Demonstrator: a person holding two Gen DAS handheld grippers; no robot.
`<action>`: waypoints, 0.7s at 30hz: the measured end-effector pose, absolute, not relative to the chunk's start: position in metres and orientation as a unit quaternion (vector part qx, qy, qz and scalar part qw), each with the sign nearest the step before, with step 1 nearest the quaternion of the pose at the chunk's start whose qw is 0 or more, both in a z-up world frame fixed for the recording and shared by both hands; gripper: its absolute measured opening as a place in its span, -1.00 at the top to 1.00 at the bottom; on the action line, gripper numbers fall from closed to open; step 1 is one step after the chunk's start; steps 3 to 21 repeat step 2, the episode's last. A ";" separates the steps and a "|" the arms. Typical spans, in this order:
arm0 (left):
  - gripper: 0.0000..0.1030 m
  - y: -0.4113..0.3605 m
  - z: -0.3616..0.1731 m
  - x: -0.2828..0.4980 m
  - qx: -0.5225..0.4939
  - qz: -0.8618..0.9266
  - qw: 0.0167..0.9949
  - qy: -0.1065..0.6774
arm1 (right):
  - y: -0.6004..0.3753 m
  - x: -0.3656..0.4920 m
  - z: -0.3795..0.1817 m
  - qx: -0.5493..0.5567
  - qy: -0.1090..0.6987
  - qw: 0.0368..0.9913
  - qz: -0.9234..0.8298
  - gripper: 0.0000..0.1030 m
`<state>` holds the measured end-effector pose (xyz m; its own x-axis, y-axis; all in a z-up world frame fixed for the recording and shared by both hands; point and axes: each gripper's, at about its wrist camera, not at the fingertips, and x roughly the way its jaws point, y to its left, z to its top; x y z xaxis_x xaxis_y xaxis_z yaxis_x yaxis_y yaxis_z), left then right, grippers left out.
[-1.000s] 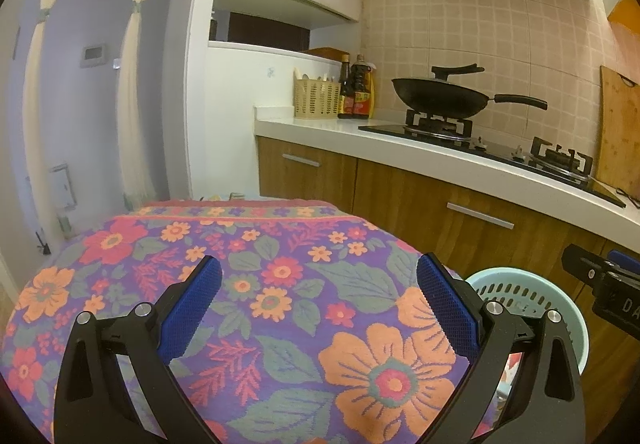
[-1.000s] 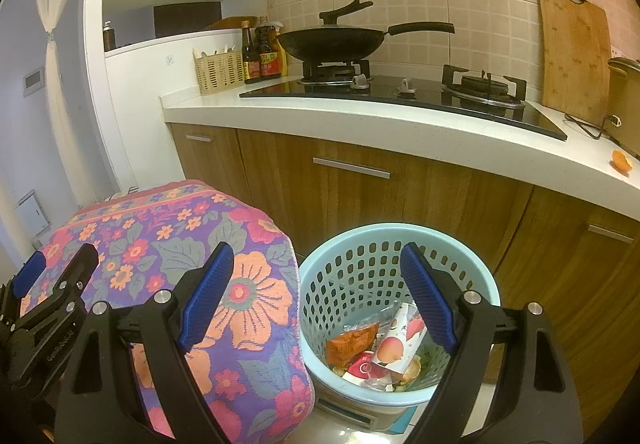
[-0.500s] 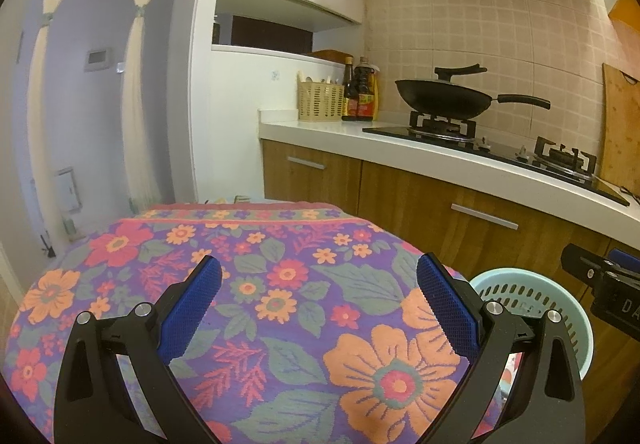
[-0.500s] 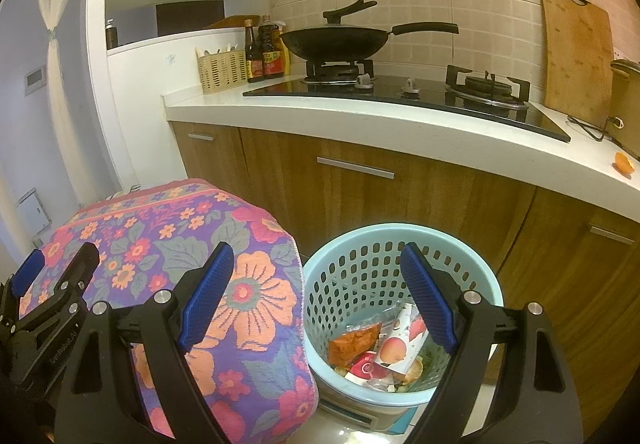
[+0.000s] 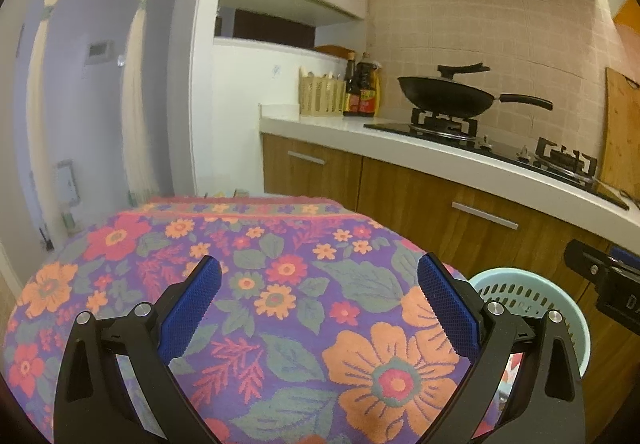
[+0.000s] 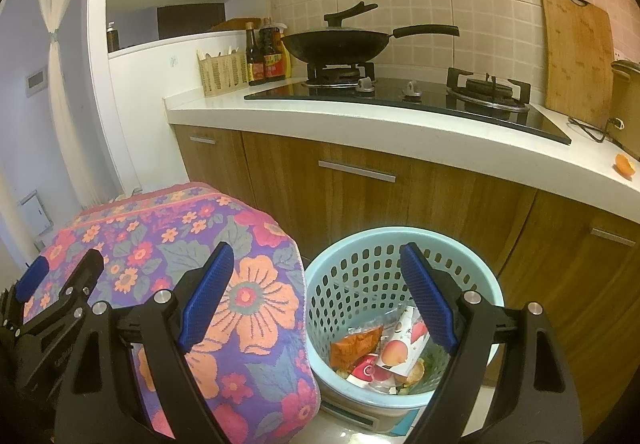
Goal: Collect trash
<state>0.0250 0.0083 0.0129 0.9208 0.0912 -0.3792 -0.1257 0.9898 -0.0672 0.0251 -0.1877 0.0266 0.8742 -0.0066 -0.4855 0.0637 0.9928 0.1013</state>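
1. Both pairs of fingers stand spread wide and hold nothing: the left gripper [image 5: 320, 304] hangs over the flowered cloth [image 5: 280, 284], the right gripper [image 6: 316, 296] above the basket's near rim.
2. Since a second ago almost nothing has shifted — both views only drift slightly, and the cloth keeps bare of litter.
3. The trash [image 6: 380, 352] lies in the blue basket [image 6: 360, 256], lower centre of the right view — collecting looks nearly done, though an orange scrap [image 6: 625, 165] sits on the tabletop at the far right.
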 end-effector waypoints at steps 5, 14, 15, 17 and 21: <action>-0.86 0.013 0.011 0.027 -0.058 0.049 0.977 0.197 | -0.188 0.025 0.027 0.057 0.249 0.967 -0.018 -0.57; -0.86 0.013 0.011 0.027 -0.058 0.049 0.977 0.197 | -0.188 0.025 0.027 0.057 0.249 0.967 -0.018 -0.57; -0.86 0.013 0.011 0.027 -0.058 0.049 0.977 0.197 | -0.188 0.025 0.027 0.057 0.249 0.967 -0.018 -0.57; -0.86 0.013 0.011 0.027 -0.058 0.049 0.977 0.197 | -0.188 0.025 0.027 0.057 0.249 0.967 -0.018 -0.57; -0.86 0.013 0.011 0.027 -0.058 0.049 0.977 0.197 | -0.188 0.025 0.027 0.057 0.249 0.967 -0.018 -0.57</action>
